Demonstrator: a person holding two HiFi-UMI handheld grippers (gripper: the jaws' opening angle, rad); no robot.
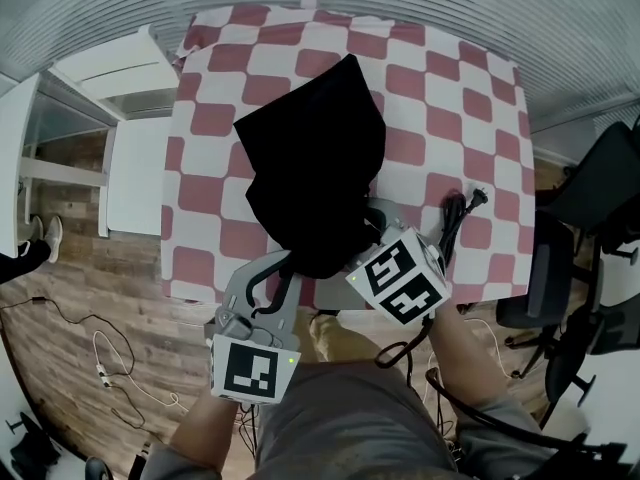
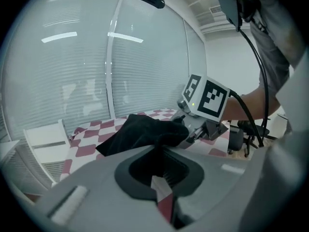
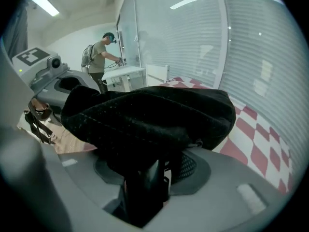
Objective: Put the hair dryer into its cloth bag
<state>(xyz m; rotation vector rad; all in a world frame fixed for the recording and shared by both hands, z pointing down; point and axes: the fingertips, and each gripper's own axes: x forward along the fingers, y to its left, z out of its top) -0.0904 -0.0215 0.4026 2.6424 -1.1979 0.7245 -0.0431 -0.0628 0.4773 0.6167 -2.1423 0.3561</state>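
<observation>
A black cloth bag (image 1: 315, 158) lies on the red-and-white checked tablecloth (image 1: 450, 98), its mouth toward the table's near edge. My left gripper (image 1: 288, 263) is at the mouth's left side, shut on a pinch of the bag's edge (image 2: 157, 144). At the right side, my right gripper (image 1: 372, 218) is shut on a black, handle-like part of the hair dryer (image 3: 145, 192). The bag (image 3: 149, 115) drapes over the rest of the dryer and hides it. The black cord (image 1: 455, 226) with its plug (image 1: 480, 196) trails on the cloth to the right.
White shelving (image 1: 110, 78) stands left of the table, and black office chairs (image 1: 590, 198) stand to its right. Cables (image 1: 100, 358) lie on the wooden floor. A person (image 3: 99, 57) stands at a far desk. Blinds cover the glass wall behind the table.
</observation>
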